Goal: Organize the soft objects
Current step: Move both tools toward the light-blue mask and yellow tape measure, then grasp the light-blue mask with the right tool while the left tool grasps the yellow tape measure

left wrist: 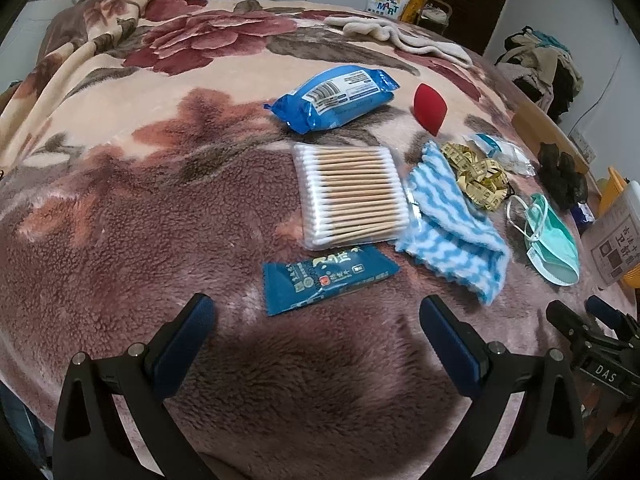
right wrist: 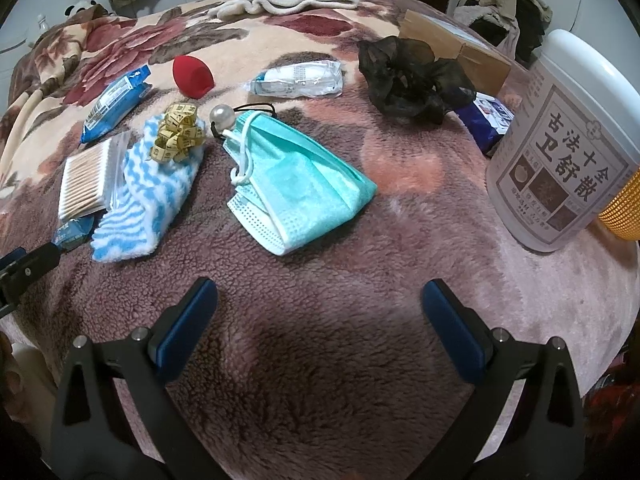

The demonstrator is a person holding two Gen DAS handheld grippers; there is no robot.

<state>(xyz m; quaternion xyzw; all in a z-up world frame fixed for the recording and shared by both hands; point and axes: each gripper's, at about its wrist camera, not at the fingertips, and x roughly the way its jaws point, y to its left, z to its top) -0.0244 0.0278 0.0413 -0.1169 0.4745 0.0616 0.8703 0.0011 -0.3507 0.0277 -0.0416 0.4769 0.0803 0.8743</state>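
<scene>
Small items lie on a floral fleece blanket (left wrist: 120, 208). In the left wrist view: a blue wipes pack (left wrist: 332, 98), a red sponge (left wrist: 427, 108), a cotton swab pack (left wrist: 350, 196), a blue sachet (left wrist: 326, 280), a blue-white striped cloth (left wrist: 452, 228), a yellow tape measure (left wrist: 478, 176) and green face masks (left wrist: 554, 240). My left gripper (left wrist: 316, 320) is open and empty just short of the sachet. My right gripper (right wrist: 320, 304) is open and empty, just short of the masks (right wrist: 296, 188). The striped cloth (right wrist: 140, 200), tape measure (right wrist: 176, 136), red sponge (right wrist: 192, 76) and a black scrunchie (right wrist: 412, 80) lie beyond.
A white jar (right wrist: 560, 148) with a printed label stands at the right, beside a yellow basket (right wrist: 620, 212). A clear packet (right wrist: 298, 78), a pearl hair tie (right wrist: 222, 116), a cardboard piece (right wrist: 452, 44) and cream socks (right wrist: 288, 2) lie farther back. The right gripper shows in the left wrist view (left wrist: 592, 320).
</scene>
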